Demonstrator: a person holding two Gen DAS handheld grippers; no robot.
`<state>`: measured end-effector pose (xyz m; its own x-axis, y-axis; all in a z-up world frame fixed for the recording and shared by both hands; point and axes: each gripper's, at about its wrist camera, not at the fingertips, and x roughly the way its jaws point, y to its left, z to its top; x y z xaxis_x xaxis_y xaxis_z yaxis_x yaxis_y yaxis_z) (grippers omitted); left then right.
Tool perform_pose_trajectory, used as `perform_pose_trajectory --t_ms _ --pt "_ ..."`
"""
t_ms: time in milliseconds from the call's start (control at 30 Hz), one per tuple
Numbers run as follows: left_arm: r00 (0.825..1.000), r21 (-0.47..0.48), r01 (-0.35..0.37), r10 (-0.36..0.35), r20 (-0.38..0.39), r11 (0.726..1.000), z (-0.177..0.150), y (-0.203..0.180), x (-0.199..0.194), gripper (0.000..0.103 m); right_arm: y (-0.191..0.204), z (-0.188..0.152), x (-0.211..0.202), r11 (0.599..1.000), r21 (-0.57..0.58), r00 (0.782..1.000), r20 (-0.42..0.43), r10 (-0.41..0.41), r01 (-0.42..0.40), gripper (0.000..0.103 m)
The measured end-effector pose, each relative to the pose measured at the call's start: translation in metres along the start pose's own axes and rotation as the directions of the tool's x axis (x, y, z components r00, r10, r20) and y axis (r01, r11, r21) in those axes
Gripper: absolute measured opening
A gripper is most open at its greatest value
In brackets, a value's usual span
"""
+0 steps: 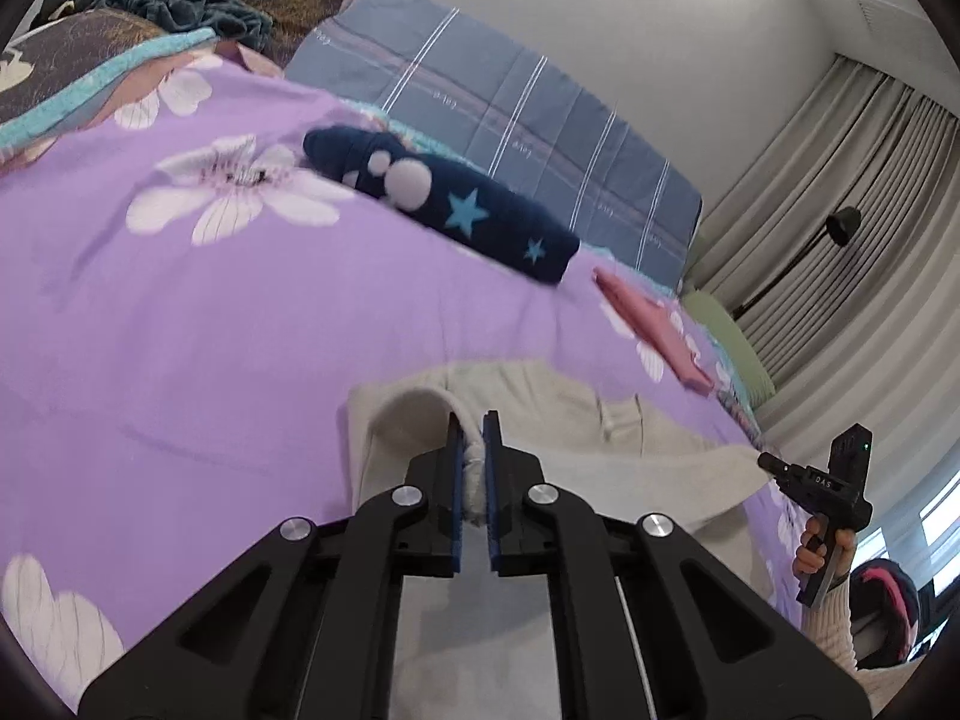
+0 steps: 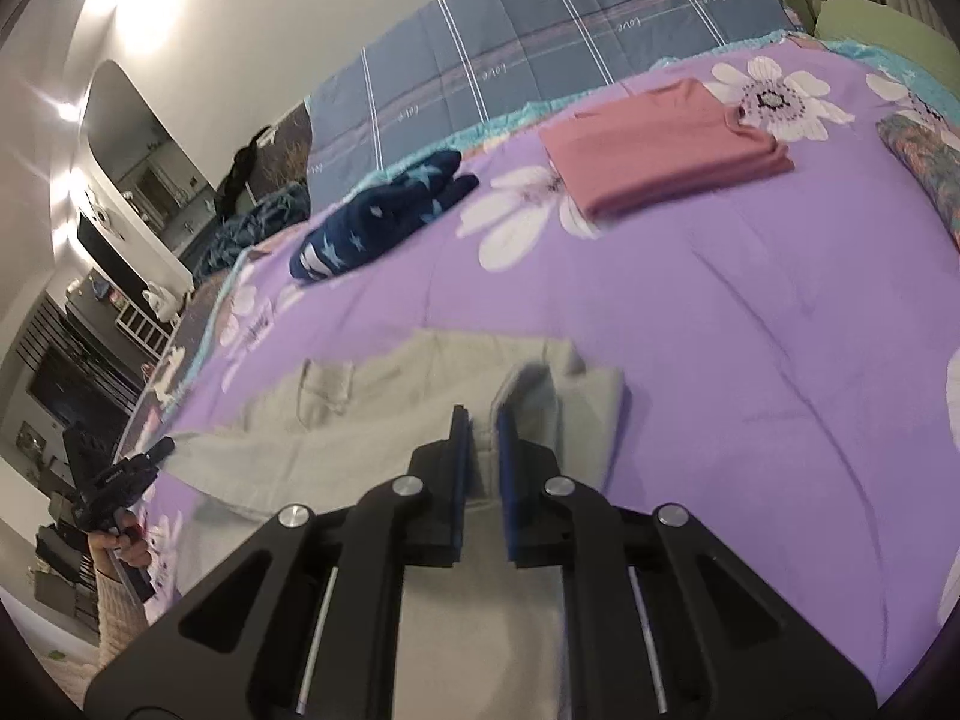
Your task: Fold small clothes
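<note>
- Beige garment (image 2: 384, 420) lying on purple floral bedspread (image 2: 750, 330)
- left gripper (image 1: 474, 438) pinching a fold of it
- right gripper (image 2: 483, 426) pinching its edge
- folded pink top (image 2: 660, 144), navy star item (image 2: 372, 216) further back

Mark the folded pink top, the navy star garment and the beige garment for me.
folded pink top (image 2: 660, 147), right wrist view, middle of its top face.
navy star garment (image 1: 456, 210), left wrist view, by the blue star.
beige garment (image 2: 372, 420), right wrist view, flat middle panel.
</note>
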<state>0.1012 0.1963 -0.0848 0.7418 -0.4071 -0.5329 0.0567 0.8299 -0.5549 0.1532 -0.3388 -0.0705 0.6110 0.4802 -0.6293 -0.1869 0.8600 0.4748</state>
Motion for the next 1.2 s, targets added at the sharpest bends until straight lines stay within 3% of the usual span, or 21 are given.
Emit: perform_pose_trajectory --t_ms 167,200,233,300,400,467,600,700,733,767,800,833,900,967,1067,1133,1200 --pt "0.999 -0.042 -0.047 0.048 0.011 0.998 0.038 0.006 0.038 0.006 -0.009 0.044 0.019 0.993 0.115 0.999 0.031 0.013 -0.016 0.010" --pt "0.996 -0.060 -0.086 0.087 0.012 0.995 0.043 0.012 0.048 0.016 -0.012 0.052 0.026 0.990 0.139 0.999 0.038 -0.021 0.015 0.014" --pt "0.988 -0.085 -0.151 0.152 0.012 0.985 0.047 0.020 0.058 0.039 -0.017 0.060 0.036 0.984 0.147 0.993 0.048 -0.109 0.101 0.033" --pt "0.967 -0.113 -0.251 0.255 0.027 0.962 0.048 0.027 0.064 0.050 -0.026 0.063 0.048 0.963 0.159 0.972 0.044 -0.229 0.220 0.044" --pt "0.975 -0.072 -0.215 0.218 0.031 0.974 0.042 0.032 0.056 0.055 -0.034 0.051 0.050 0.981 0.152 0.992 0.014 -0.127 0.123 0.048" --pt "0.972 -0.032 -0.236 0.236 0.003 0.971 0.037 0.036 0.055 0.062 -0.034 0.045 0.049 0.988 0.104 0.994 0.002 -0.113 0.113 0.051" --pt "0.968 0.010 -0.217 0.217 -0.126 0.976 0.030 0.043 0.075 0.063 -0.030 0.044 0.058 0.994 0.032 0.994 -0.048 -0.100 0.101 0.055" --pt "0.962 0.071 -0.240 0.247 -0.116 0.968 0.031 0.036 0.088 0.059 -0.021 0.050 0.075 0.998 -0.004 0.994 -0.091 -0.063 0.063 0.056" --pt "0.964 0.084 -0.229 0.238 -0.116 0.970 0.033 0.033 0.091 0.036 -0.018 0.053 0.083 0.997 -0.021 0.992 -0.105 -0.070 0.068 0.056" --pt "0.969 0.086 -0.202 0.211 -0.126 0.976 0.037 0.030 0.094 0.020 -0.015 0.055 0.091 0.997 -0.033 0.990 -0.114 -0.079 0.075 0.054" --pt "0.970 0.087 -0.194 0.204 -0.132 0.977 0.038 0.029 0.096 0.004 -0.012 0.058 0.097 0.996 -0.045 0.989 -0.121 -0.086 0.081 0.033" --pt "0.970 0.100 -0.199 0.210 -0.120 0.975 0.040 0.024 0.095 0.004 -0.008 0.060 0.102 0.994 -0.063 0.988 -0.125 -0.094 0.087 0.000" --pt "0.974 0.142 -0.201 0.213 -0.077 0.969 0.044 0.013 0.088 0.004 -0.002 0.062 0.102 0.992 -0.079 0.987 -0.120 -0.108 0.099 0.000" --pt "0.985 0.174 -0.170 0.175 -0.010 0.970 0.047 -0.002 0.068 0.004 0.007 0.064 0.079 0.987 -0.111 0.992 -0.026 -0.122 0.118 0.000" --pt "0.986 0.209 -0.167 0.162 0.041 0.964 0.052 -0.015 0.057 0.004 0.002 0.073 0.042 0.987 -0.084 0.988 0.091 -0.126 0.134 0.000" --pt "0.984 0.226 -0.179 0.175 0.035 0.958 0.055 -0.016 0.068 0.004 -0.011 0.081 0.038 0.989 -0.047 0.986 0.100 -0.135 0.140 0.000" --pt "0.979 0.236 -0.197 0.204 -0.006 0.951 0.053 -0.010 0.089 0.004 -0.026 0.083 0.051 0.991 0.007 0.990 0.043 -0.131 0.130 0.005"
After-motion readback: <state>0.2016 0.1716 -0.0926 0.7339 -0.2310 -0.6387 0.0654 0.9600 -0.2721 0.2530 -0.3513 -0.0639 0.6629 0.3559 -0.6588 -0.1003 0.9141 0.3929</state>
